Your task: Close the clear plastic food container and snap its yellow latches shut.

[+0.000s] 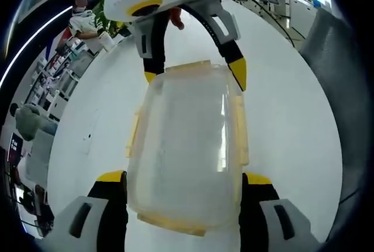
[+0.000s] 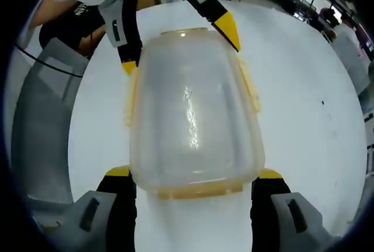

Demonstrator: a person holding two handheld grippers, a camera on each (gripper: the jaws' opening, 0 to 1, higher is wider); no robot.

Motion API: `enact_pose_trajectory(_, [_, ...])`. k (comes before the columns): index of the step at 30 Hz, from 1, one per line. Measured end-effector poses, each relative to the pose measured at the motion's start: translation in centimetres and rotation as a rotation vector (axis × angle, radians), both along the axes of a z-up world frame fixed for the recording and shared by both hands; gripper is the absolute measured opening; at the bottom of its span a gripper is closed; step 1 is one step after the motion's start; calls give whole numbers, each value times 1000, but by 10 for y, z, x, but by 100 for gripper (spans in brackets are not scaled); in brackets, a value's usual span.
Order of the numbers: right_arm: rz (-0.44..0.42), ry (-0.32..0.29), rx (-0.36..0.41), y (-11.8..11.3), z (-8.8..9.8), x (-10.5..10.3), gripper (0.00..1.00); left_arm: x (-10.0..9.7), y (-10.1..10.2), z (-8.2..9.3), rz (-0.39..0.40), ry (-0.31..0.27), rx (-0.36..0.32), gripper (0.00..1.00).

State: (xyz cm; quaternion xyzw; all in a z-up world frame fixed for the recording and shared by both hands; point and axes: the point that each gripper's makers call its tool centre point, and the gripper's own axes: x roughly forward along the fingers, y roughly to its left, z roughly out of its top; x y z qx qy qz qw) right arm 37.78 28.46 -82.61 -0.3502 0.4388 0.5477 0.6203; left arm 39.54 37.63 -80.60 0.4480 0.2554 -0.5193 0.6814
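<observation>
The clear plastic container (image 1: pixel 184 147) lies on the white table (image 1: pixel 292 117) with its lid on. Pale yellow latches (image 1: pixel 241 129) run along its sides; whether they are snapped down I cannot tell. My left gripper (image 1: pixel 184 177) is open, its yellow-tipped jaws on either side of the container's near end. My right gripper (image 1: pixel 194 75) comes in from the far side, open, straddling the opposite end. In the right gripper view the container (image 2: pixel 196 117) sits between my right gripper's (image 2: pixel 194 173) jaws, and the left gripper (image 2: pixel 178 50) spans the far end. Another yellow latch (image 2: pixel 198 190) edges the near end.
A grey chair back (image 1: pixel 333 88) stands at the table's edge, seen also as the grey chair (image 2: pixel 41 117) in the right gripper view. A person (image 1: pixel 82 21) sits at desks beyond the table. A dark-clothed person (image 2: pixel 76 24) is close behind the left gripper.
</observation>
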Motion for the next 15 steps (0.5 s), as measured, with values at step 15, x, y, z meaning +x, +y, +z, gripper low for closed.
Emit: enact_pose_trajectory(15, [-16, -5, 8, 0, 0, 10, 78, 12, -1, 0, -7, -9, 12, 75])
